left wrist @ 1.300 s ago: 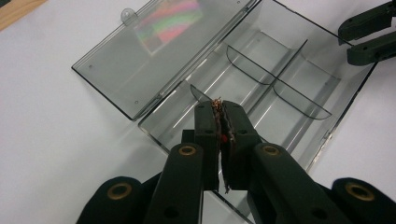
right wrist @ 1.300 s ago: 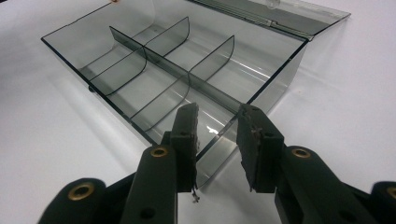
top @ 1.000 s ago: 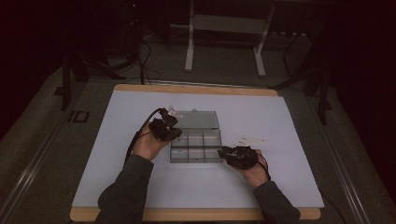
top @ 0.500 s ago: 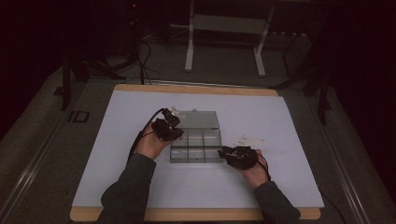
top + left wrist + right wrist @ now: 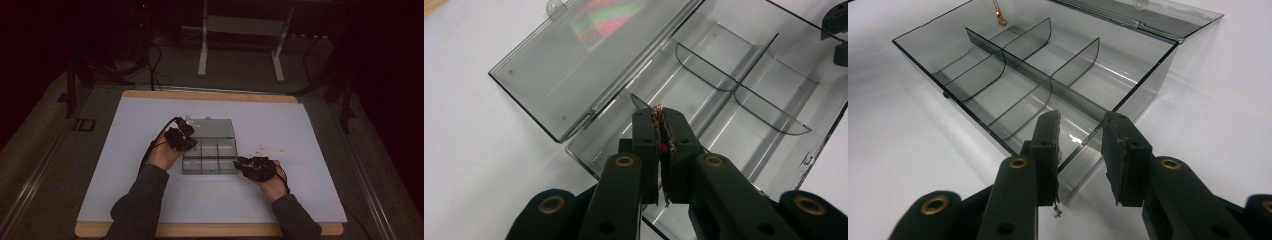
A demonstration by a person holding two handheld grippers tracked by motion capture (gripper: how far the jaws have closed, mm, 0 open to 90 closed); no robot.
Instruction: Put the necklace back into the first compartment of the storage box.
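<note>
Box [image 5: 744, 115]: we see clear smoky plastic, curved dividers, flat lid open.
Left gripper [image 5: 662, 112]: over the box, we clench a small coppery piece [image 5: 656, 111].
Right gripper [image 5: 1080, 122]: at the box corner, we hold nothing, jaws apart.

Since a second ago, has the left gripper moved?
No. The left gripper sits at the same spot over the clear box's far-left corner, beside the open lid, as before.

The compartment box [image 5: 210, 155] is smoky grey and see-through — a rainbow sheen of green, pink and red on its lid [image 5: 574, 65]. Beneath the box, the table cover [image 5: 125, 150] is pale bluish white, edged in tan wood. Both grippers — left gripper [image 5: 662, 116], right gripper [image 5: 1082, 131] — are black with brass-coloured rivets.
</note>
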